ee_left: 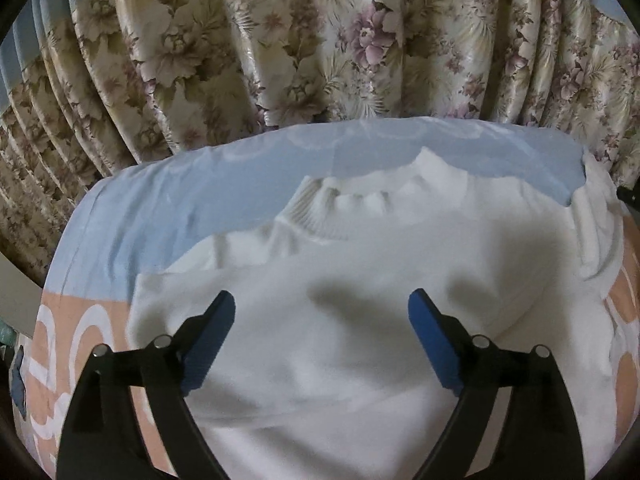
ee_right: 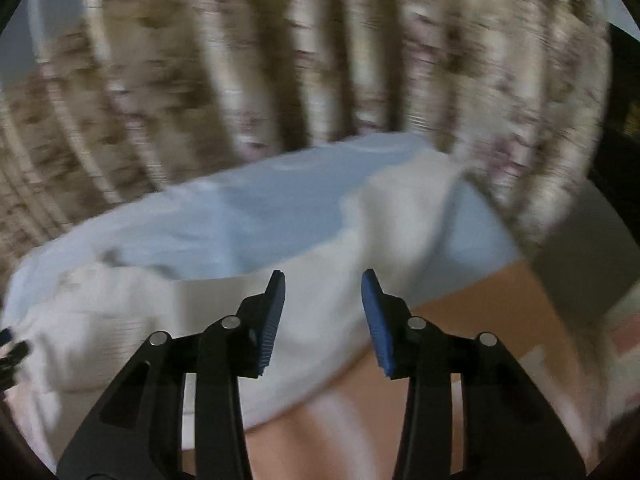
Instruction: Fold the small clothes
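A white sweater (ee_left: 360,264) with a ribbed collar (ee_left: 320,220) lies spread on a bed sheet (ee_left: 168,208) of blue and peach. My left gripper (ee_left: 322,300) hovers over the sweater's body, its blue-padded jaws wide open and empty. The right wrist view is blurred by motion. There the same sweater (ee_right: 168,320) lies to the left and below my right gripper (ee_right: 323,280), one sleeve (ee_right: 404,208) stretching toward the far edge. The right jaws stand partly apart with no cloth pinched between them. The tip of the other gripper (ee_right: 10,346) shows at the left edge.
A flowered curtain (ee_left: 320,40) hangs in folds right behind the bed's far edge. White ring patterns (ee_left: 88,320) mark the peach part of the sheet. A dark object (ee_left: 632,196) sits at the right edge past the sweater.
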`<state>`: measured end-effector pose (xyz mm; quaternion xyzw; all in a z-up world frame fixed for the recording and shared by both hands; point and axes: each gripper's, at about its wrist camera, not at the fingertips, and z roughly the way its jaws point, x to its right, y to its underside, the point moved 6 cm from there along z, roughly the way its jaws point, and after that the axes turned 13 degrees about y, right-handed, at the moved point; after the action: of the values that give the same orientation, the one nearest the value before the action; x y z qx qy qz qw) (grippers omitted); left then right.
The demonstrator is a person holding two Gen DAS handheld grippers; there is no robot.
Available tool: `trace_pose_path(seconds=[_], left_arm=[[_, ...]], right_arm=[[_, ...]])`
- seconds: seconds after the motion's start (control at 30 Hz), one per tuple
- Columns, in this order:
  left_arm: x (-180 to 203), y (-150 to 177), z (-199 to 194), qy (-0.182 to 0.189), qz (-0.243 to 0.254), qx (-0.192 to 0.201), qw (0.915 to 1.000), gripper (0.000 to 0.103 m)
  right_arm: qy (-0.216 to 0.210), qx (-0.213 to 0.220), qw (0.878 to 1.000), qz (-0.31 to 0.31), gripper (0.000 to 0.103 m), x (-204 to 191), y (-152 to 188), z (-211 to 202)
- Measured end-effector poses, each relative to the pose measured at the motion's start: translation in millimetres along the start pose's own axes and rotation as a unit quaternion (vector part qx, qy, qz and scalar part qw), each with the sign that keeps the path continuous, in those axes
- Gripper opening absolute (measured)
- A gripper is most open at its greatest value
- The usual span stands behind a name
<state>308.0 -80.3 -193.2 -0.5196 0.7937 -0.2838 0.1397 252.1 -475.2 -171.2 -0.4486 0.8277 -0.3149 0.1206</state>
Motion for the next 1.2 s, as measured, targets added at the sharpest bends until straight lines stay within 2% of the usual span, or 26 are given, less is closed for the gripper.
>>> trace_pose_path(seconds=[0.1,0.17,0.23,0.3,0.43,0.53,0.67,0.7,0.77,0.83,0.9,1.0,1.07,1.2], left_arm=[[11,-5,9,0.012,-0.004,-0.004,0.9999,0.089],[17,-6,14,0.013,-0.003,-0.007,0.9999,0.089],[20,-5,16,0.013,-0.001,-0.011,0.9999,0.089],[20,-4,15,0.008,0.003,-0.012,0.9999,0.089],[11,-3,8,-0.004,0.002,-0.013,0.9999,0.089],[1,-2,-6,-0.007,-0.004,-0.006,1.0,0.089],[-15,-1,-26,-0.021,-0.01,0.008,0.9997,0.089],[-20,0,-30,-0.024,-0.013,0.012,0.9996,0.089],[-33,2,-38,-0.036,-0.022,0.017,0.999,0.089],[-44,5,-41,-0.037,-0.034,0.015,0.9986,0.089],[-53,10,-42,-0.027,-0.051,0.007,0.9983,0.089],[-52,15,-44,-0.013,-0.05,0.001,0.9987,0.089],[-42,16,-45,-0.007,-0.033,0.004,0.9994,0.089],[-5,13,-40,0.029,0.0,0.005,0.9996,0.089]], right_arm=[[0.024,-0.019,1.0,0.003,0.041,21,5,21],[0.012,-0.049,0.998,0.021,0.038,28,11,37],[-0.013,-0.065,0.997,0.03,0.012,29,19,44],[-0.015,-0.041,0.999,0.004,0.007,20,19,38],[-0.034,0.012,0.999,-0.034,0.007,-4,11,6],[-0.097,0.062,0.992,-0.058,0.007,-39,-2,-41],[-0.178,0.096,0.967,-0.157,0.007,-118,18,-110],[-0.208,0.088,0.955,-0.19,0.007,-148,38,-127],[-0.239,0.07,0.94,-0.232,0.007,-183,69,-140],[-0.25,0.043,0.926,-0.281,0.007,-219,112,-142],[-0.248,0.006,0.917,-0.312,0.008,-241,148,-135],[-0.262,-0.011,0.918,-0.298,0.026,-239,162,-135],[-0.273,-0.016,0.921,-0.277,0.027,-228,156,-140],[-0.245,-0.002,0.942,-0.228,0.028,-190,131,-142]])
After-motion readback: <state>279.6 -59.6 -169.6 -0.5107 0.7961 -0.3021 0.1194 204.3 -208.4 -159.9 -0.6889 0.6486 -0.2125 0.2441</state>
